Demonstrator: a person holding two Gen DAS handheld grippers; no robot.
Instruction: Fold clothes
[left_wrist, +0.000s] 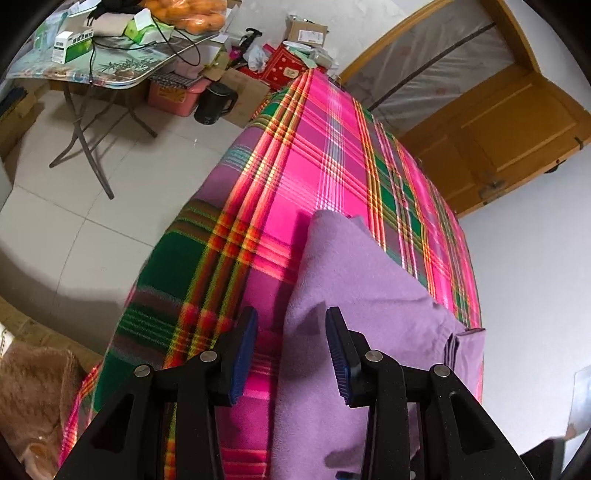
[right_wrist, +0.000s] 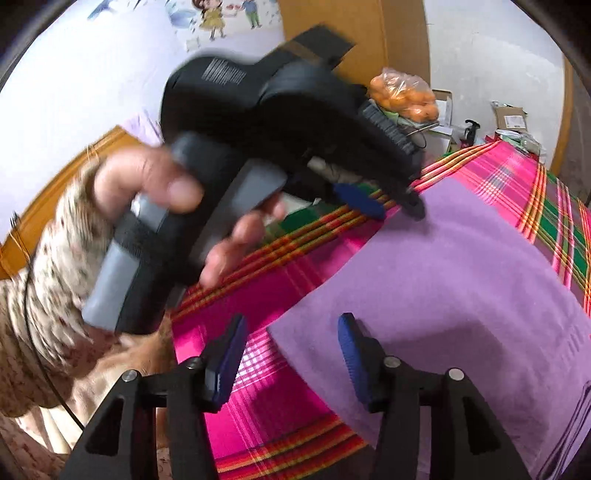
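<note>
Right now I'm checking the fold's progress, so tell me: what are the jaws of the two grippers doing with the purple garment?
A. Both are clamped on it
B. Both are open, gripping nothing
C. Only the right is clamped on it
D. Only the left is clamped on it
B: the left gripper and the right gripper both show a wide gap between their blue pads, with the purple garment lying loose on the plaid bedspread.

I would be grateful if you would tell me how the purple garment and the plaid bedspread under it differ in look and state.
The purple garment is one plain colour; the plaid bedspread is striped in pink, green and yellow. The garment is folded, with stacked edges showing in the left wrist view; the bedspread lies spread out over the whole bed. The garment covers only part of the bedspread. Both are fabric.
</note>
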